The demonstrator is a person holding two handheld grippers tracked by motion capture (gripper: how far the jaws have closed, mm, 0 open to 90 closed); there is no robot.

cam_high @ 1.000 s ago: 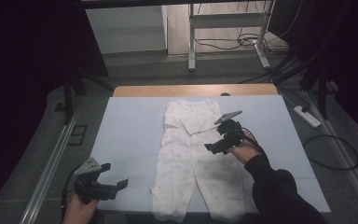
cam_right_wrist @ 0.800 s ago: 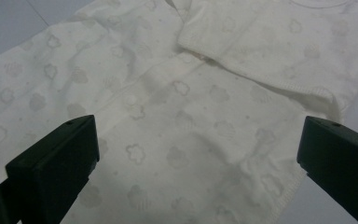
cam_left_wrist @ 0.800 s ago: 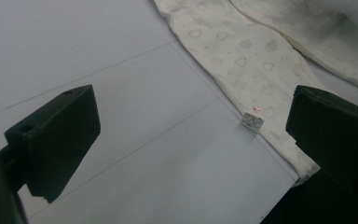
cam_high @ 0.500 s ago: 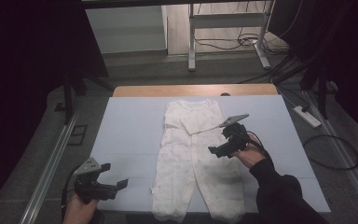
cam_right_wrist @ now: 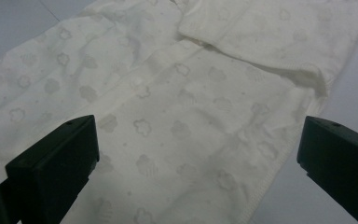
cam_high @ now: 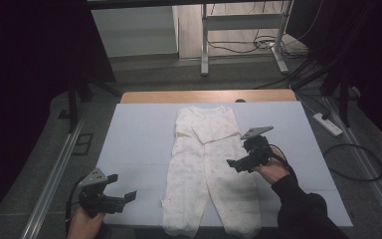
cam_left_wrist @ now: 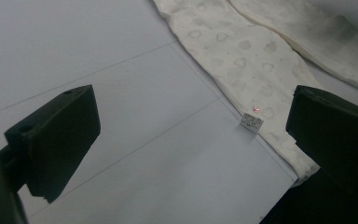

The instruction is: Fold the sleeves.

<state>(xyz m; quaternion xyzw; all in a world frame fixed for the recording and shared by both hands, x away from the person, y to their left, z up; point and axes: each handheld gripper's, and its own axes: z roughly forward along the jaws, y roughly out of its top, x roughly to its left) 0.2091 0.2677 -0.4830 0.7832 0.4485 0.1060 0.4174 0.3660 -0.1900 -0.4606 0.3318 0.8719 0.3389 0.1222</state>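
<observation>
Pale blue sheets (cam_high: 139, 134) covered the table, and a soft white baby suit with little cloud shapes (cam_high: 204, 169) lay flat in the middle, legs toward you. Your right gripper (cam_high: 238, 163) hung just over the suit's right edge, near the folded sleeve (cam_right_wrist: 279, 42). Its jaws were wide open and held nothing. Your left gripper (cam_high: 122, 195) sat near the table's front corner, just beside the suit's leg and small white tag (cam_left_wrist: 251, 122). Its jaws were wide open and empty too.

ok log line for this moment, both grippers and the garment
left gripper: open, off baby sleepsuit's lower left leg | right gripper: open, over sleepsuit's right side | sleepsuit: flat on blue mat, sleeves folded in
</observation>
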